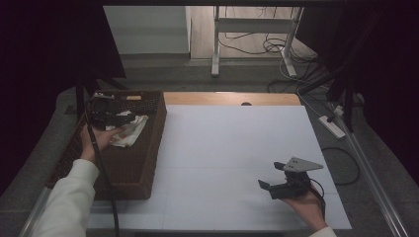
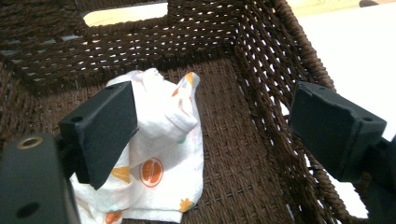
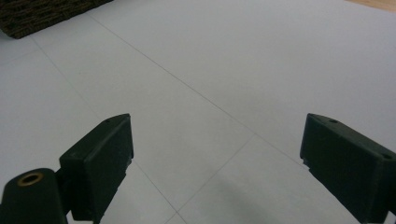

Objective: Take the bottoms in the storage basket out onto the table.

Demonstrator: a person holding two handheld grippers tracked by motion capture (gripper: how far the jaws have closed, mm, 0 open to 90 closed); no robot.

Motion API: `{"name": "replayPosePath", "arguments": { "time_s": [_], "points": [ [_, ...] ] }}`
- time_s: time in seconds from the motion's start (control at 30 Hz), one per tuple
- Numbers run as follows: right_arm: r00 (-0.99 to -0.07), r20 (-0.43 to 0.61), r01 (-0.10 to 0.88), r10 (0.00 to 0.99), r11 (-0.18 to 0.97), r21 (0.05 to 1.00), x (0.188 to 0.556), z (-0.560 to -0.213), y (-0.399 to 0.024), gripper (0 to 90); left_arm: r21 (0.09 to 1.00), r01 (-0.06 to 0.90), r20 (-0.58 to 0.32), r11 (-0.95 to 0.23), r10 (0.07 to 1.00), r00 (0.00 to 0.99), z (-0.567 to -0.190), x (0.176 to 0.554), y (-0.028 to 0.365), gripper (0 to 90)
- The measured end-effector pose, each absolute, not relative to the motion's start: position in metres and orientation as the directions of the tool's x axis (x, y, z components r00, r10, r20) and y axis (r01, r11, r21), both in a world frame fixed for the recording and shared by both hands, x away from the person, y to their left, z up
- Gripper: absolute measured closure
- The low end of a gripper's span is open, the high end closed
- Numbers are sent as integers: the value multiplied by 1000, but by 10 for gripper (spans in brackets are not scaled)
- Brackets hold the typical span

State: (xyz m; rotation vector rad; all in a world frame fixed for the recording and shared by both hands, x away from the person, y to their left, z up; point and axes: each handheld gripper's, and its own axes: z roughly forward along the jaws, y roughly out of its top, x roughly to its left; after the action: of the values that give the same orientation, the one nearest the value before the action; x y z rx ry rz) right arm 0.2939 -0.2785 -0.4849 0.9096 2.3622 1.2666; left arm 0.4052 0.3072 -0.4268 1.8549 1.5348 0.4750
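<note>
A brown woven basket [image 1: 148, 148] stands at the table's left side. Inside it lies a crumpled white cloth [image 1: 129, 131] printed with orange fruit. My left gripper [image 1: 129, 118] hovers inside the basket just above the cloth, jaws wide open. In the left gripper view the cloth [image 2: 163, 154] lies on the basket floor [image 2: 233, 158] under my left gripper [image 2: 217, 135], partly hidden by the left jaw. My right gripper [image 1: 271, 177] rests low over the white table near the front right, open and holding nothing; the right gripper view shows my right gripper [image 3: 217, 161] over bare table.
The white table top [image 1: 227, 148] spreads between basket and right hand. A wooden strip [image 1: 232, 98] runs along its far edge. Beyond stand a desk frame [image 1: 254, 29] and floor cables; a power strip [image 1: 332, 126] lies right of the table. A basket corner [image 3: 42, 14] shows in the right gripper view.
</note>
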Motion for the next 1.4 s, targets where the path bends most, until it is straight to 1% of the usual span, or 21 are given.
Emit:
{"name": "replayPosePath", "arguments": {
  "time_s": [0.2,0.53,0.63,0.73,0.9,1.03,1.4],
  "points": [
    [-748,24,390,663,410,825,294,-486,-278,99,697,714,-139,-68,964,227,-431,407,312,153],
    [-747,25,394,664,412,822,294,-487,-278,99,680,727,-102,-94,970,220,-440,413,314,158],
    [-748,25,394,663,413,821,294,-487,-278,99,667,737,-77,-107,974,211,-444,417,314,162],
    [-748,25,394,663,414,821,294,-487,-279,99,655,750,-84,-96,976,199,-450,420,316,163],
    [-747,23,397,664,418,817,294,-488,-279,99,638,762,-65,-111,978,196,-457,424,317,162],
    [-748,24,398,663,419,816,294,-488,-278,99,623,775,-57,-102,983,175,-461,427,321,162],
    [-749,27,403,662,422,812,294,-490,-277,99,587,804,-52,-91,987,150,-472,432,327,159]
  ]
}}
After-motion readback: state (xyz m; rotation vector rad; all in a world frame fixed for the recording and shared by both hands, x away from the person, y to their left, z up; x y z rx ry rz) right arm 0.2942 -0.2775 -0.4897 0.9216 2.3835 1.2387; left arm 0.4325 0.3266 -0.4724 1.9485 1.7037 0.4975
